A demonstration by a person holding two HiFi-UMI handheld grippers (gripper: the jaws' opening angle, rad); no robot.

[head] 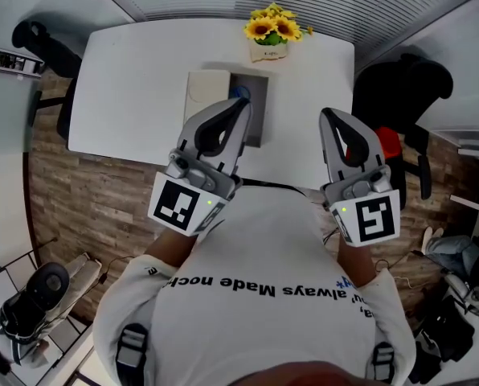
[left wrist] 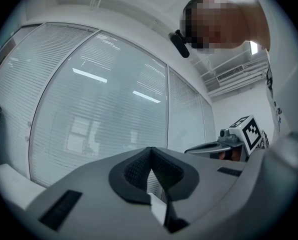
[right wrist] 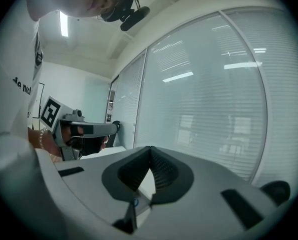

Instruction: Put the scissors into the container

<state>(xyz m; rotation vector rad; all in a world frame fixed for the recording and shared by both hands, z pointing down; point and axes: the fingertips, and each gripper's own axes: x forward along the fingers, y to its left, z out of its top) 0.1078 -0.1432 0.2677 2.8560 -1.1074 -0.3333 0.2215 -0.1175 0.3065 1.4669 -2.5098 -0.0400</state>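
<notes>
A black office chair (head: pixel 42 43) stands at the far left, beside the white tabletop (head: pixel 127 79). At the middle of the tabletop a cream box (head: pixel 206 87) lies against the left side of a grey container (head: pixel 258 123). A small blue part (head: pixel 239 92) shows inside the container; whether it belongs to the scissors cannot be told, and no scissors are identifiable elsewhere. The left gripper (head: pixel 242 103) is held over the container's near edge, its jaws fully together with nothing between them. A pot of sunflowers (head: pixel 273 26) sits at the far edge of the tabletop. The right gripper (head: pixel 326 113) hangs over the bare tabletop to the right, jaws likewise pressed together and empty. A second black chair (head: pixel 400 87) stands at the right.
</notes>
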